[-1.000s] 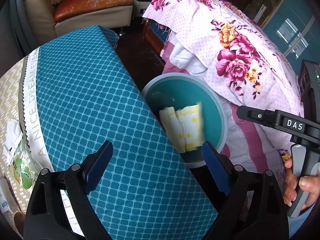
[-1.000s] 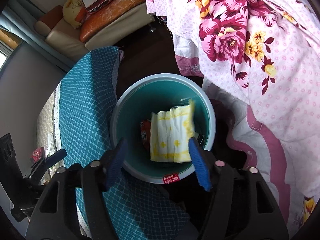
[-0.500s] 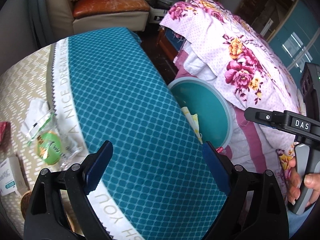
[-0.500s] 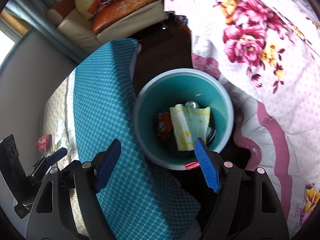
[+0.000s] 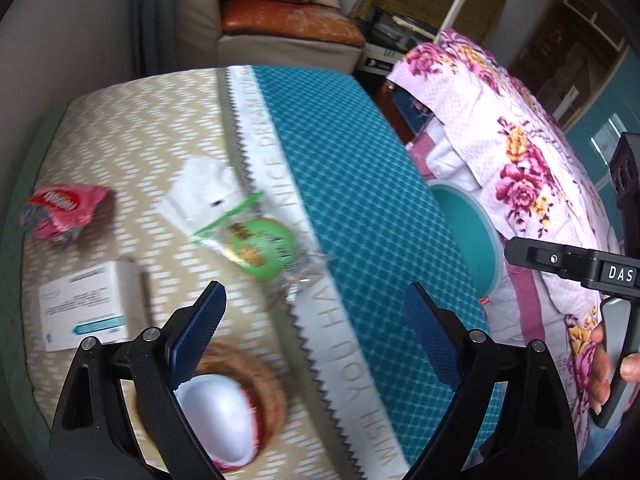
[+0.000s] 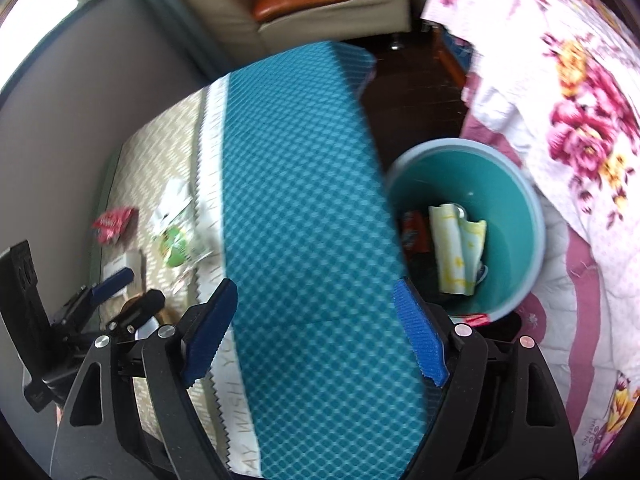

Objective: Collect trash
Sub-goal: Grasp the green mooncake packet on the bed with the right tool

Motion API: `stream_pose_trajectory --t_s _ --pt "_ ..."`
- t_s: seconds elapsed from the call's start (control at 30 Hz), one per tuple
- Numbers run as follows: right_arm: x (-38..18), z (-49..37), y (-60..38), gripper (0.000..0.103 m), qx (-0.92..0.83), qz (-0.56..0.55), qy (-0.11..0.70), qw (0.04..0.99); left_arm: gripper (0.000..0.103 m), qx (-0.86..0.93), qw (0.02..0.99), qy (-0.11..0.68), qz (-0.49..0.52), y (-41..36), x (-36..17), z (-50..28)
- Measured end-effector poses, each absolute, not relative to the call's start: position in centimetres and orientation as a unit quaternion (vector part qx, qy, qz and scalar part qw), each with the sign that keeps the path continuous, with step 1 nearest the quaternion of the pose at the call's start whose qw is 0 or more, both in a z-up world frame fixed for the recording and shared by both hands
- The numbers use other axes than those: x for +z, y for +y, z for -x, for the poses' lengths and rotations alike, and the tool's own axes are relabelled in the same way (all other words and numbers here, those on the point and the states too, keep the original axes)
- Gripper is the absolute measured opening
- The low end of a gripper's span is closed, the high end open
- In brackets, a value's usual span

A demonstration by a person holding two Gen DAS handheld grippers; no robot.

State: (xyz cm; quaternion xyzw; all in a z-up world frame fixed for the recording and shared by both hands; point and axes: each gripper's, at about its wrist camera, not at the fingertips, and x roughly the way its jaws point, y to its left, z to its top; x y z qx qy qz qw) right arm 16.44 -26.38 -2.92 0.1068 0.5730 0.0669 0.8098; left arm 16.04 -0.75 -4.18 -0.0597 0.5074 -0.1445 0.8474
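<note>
Trash first: red wrapper (image 5: 66, 210) crumpled on the beige part of the cover, far left in my L view; beside it white paper (image 5: 200, 196) and a clear packet w/ green round label (image 5: 262, 254), both lying right at the zigzag seam; small white box (image 5: 82, 312) nearer me; all blurred, can't read print. Something white and round in a brown ring (image 5: 228, 408) sits under my left gripper (image 5: 314, 340); can't tell what it is. Teal bin (image 6: 516, 184) stands on the dark floor btwn the teal-checked side of the cover (image 6: 304, 200) and the floral quilt (image 6: 580, 100); inside it a folded yellow-white cloth-like piece (image 6: 456, 248) and sth red-orange (image 6: 414, 232) next to it, already down in the bin. Left gripper: jaws wide apart, nothing btwn the pads, hanging above the seam area, packet just beyond the tips. Right gripper (image 6: 316, 332): jaws opening, nothing btwn them, pads bare; over the teal checks, bin off to its right side. I see the right tool's handle and the person's fingers (image 5: 600, 364) on it at the L view's edge. Sofa w/ orange cushion (image 5: 288, 24) at the back.
</note>
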Motion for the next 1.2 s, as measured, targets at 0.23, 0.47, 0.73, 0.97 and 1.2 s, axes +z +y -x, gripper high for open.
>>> stream_pose_trajectory --t_s 0.23,0.47,0.73,0.97,1.2 --pt "-3.3 -17.8 -19.6 0.079 0.103 -0.038 0.6 0.793 0.091 -0.108 0.853 0.506 0.074 6.0 -4.6 -15.1" --pt "-4.9 -19.4 -13.9 0.079 0.136 0.009 0.62 0.773 0.091 -0.06 0.853 0.509 0.1 12.9 -5.7 -14.7" --pt "-8.1 -21.8 -9.4 0.079 0.156 0.04 0.641 0.751 0.091 -0.029 0.845 0.516 0.138 18.3 -7.5 -14.7" --pt "-10.3 -23.3 -7.0 0.079 0.151 0.069 0.645 0.746 0.091 -0.009 0.847 0.507 0.16 21.3 -7.7 -15.7" --pt "-11.7 -24.0 -4.4 0.078 0.151 0.088 0.634 0.753 0.091 -0.003 0.844 0.505 0.183 23.0 -8.0 -16.7"
